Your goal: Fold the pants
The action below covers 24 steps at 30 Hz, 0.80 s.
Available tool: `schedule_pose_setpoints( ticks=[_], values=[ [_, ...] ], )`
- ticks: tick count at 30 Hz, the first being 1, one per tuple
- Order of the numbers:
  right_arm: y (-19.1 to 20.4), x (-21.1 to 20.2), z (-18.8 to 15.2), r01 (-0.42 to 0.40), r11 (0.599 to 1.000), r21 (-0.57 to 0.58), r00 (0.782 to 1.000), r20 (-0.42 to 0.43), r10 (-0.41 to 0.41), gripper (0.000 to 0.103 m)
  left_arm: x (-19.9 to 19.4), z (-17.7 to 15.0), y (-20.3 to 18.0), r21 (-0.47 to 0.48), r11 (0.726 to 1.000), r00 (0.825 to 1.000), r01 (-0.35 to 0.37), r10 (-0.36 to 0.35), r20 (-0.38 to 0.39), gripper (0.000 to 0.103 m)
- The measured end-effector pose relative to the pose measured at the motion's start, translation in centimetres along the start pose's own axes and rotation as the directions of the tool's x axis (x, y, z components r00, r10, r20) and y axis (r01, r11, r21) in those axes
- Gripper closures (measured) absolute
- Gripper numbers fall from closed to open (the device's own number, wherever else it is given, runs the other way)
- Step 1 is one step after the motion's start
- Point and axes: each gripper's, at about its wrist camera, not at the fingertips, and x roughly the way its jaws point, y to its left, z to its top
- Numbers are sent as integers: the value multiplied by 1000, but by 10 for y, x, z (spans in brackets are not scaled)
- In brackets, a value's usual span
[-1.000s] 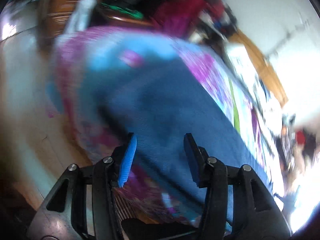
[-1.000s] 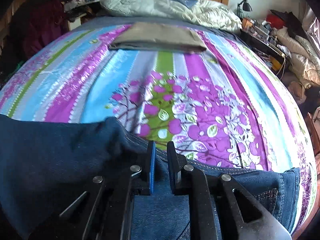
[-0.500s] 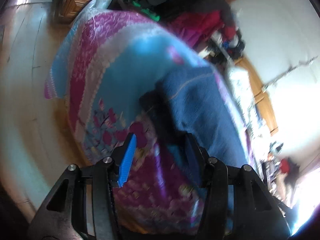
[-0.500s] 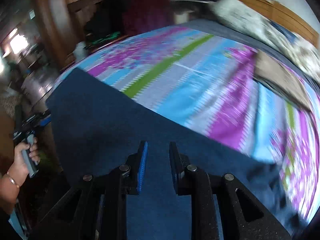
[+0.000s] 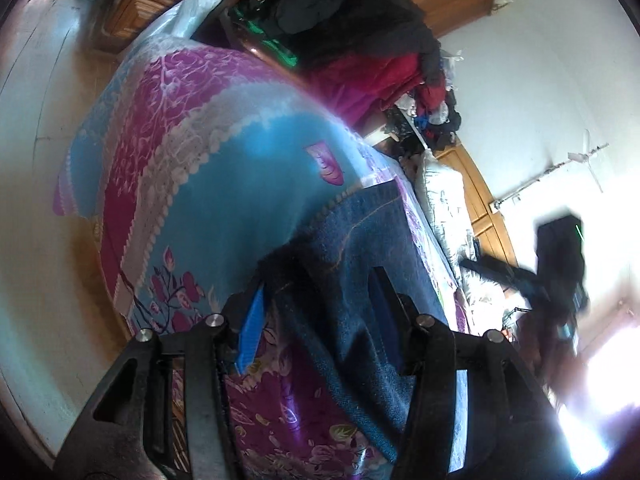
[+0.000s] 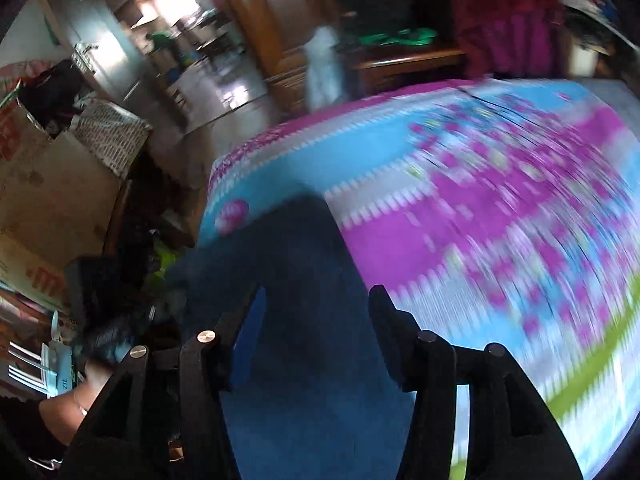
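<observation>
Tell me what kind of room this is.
Most likely a home bedroom: a bed with a striped floral bedsheet, white pillows by a wooden headboard, and heaped dark and red clothes.

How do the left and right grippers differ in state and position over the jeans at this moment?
The left gripper straddles the jeans near a stitched edge, with flowered bedspread under its left finger; the right gripper sits over plain denim only. The left view is fairly sharp; the right is motion-blurred. Both are open and hold nothing.
</observation>
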Motion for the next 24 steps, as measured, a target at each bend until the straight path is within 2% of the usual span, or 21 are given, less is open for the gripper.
schedule_pose_setpoints(
  ticks=[5, 8, 10, 11, 12, 14, 19, 23, 24],
  values=[
    [-8, 60, 46, -29, 999, -18, 998, -62, 28, 46, 0, 2, -12, 60, 998, 1000, -17, 16, 11, 56],
    [-16, 88, 50, -81, 997, 3, 989, -120, 81, 45, 0, 3, -12, 77, 996, 999, -40, 38, 32, 70],
    [-19, 93, 48, -112, 994, 4, 988, -105, 112, 43, -1, 3, -10, 72, 997, 999, -43, 40, 36, 77],
    [-21, 96, 47, -138, 990, 2, 986, -96, 138, 65, -1, 4, -8, 73, 996, 999, -43, 41, 34, 77],
    [-20, 97, 45, -175, 985, -6, 980, -102, 173, 74, -1, 4, -8, 83, 996, 999, -44, 42, 31, 77],
    [-11, 92, 42, -140, 987, -84, 988, -80, 133, 77, 0, 4, -9, 109, 992, 998, -57, 54, 31, 78],
    [6, 68, 37, -114, 984, -139, 993, -6, 114, 82, -1, 6, -15, 129, 989, 996, -74, 69, 48, 85],
    [22, 17, 16, -101, 986, -133, 991, 73, 111, 82, -10, 5, -41, 214, 969, 990, -126, 110, 86, 88],
    [22, -2, 8, -107, 988, -107, 987, 104, 118, 82, -14, 5, -50, 233, 965, 991, -117, 97, 96, 89]
  ],
)
